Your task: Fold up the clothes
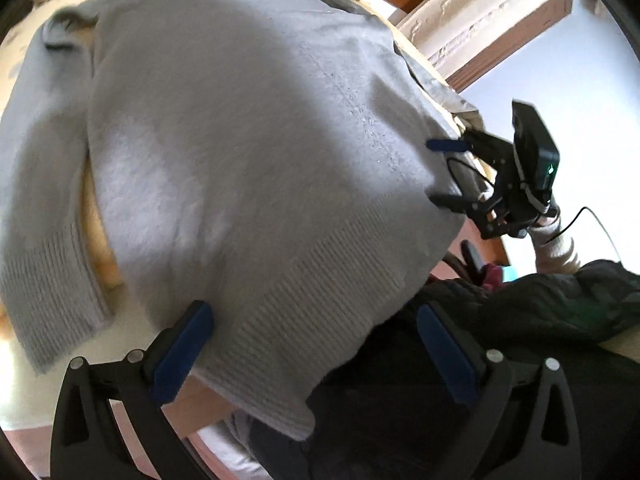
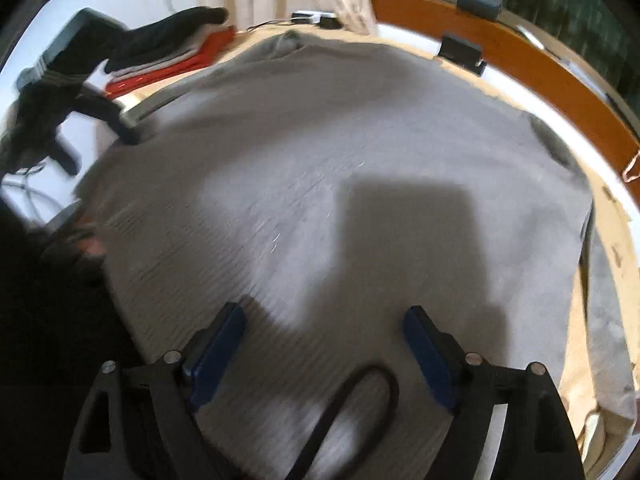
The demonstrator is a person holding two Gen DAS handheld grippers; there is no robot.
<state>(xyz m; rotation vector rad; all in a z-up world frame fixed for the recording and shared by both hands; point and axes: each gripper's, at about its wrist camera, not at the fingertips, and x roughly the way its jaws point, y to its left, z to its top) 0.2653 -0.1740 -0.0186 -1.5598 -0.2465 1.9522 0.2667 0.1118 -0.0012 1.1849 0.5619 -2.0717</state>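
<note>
A grey knit sweater (image 1: 248, 152) lies spread flat on a pale bed (image 1: 24, 380), its ribbed hem (image 1: 320, 300) toward the near edge and partly hanging over it. One sleeve (image 1: 40, 208) lies alongside the body at the left of the left wrist view, with a strip of yellowish bedding showing between sleeve and body. The collar sits at the far end; in the right wrist view it shows as a small fold (image 2: 288, 42) at the top of the sweater (image 2: 340, 152). A square shadow falls across the knit in that view.

The left gripper (image 1: 316, 348) hangs over the hem, its jaws wide apart, with the hem's edge in the gap but neither blue pad (image 1: 184, 352) pressing on it. The right gripper (image 2: 324, 356) stands over the ribbed hem as well, jaws apart and nothing clamped; the cloth lies below and between the blue pads (image 2: 216, 352). Seen from the left wrist, the right gripper (image 1: 444, 172) is at the sweater's right edge, its two fingers spread at the cloth's border, a pale sleeve (image 1: 556, 240) of the person behind it.

Dark clothing (image 1: 540, 312) fills the lower right of the left view. In the right view a black cable (image 2: 360, 400) loops between the fingers. Beyond the sweater, folded red and grey clothes (image 2: 176, 64) lie at the upper left, and an orange-brown wooden frame (image 2: 520, 64) curves along the bed's far side.
</note>
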